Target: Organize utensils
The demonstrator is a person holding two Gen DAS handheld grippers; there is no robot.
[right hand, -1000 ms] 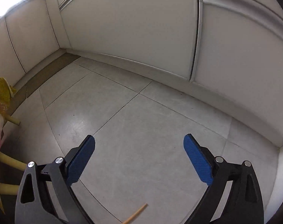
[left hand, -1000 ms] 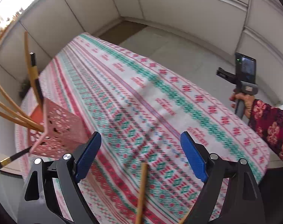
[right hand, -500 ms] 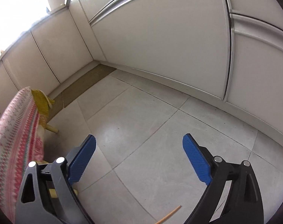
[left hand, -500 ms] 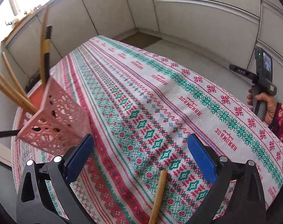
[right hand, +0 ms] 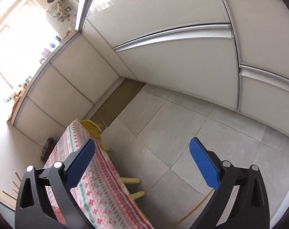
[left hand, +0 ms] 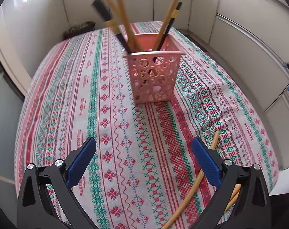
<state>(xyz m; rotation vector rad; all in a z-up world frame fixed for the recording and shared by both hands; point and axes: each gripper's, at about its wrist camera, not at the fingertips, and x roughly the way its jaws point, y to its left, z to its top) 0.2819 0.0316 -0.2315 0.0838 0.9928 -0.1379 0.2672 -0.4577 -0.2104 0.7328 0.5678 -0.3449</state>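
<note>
Both grippers gape empty — left gripper [left hand: 143, 159] facing the pink holder [left hand: 154, 76], next likely grabbing the loose wooden stick [left hand: 199, 175] beside it.

I see a striped tablecloth [left hand: 110, 99] in red, green and white covering the surface, with pale cabinet doors [right hand: 178, 61] behind it. The floor [right hand: 163, 133] is grey tile with a brown strip [right hand: 121, 99] along the wall. A bright window [right hand: 16, 43] glares at upper left.
</note>
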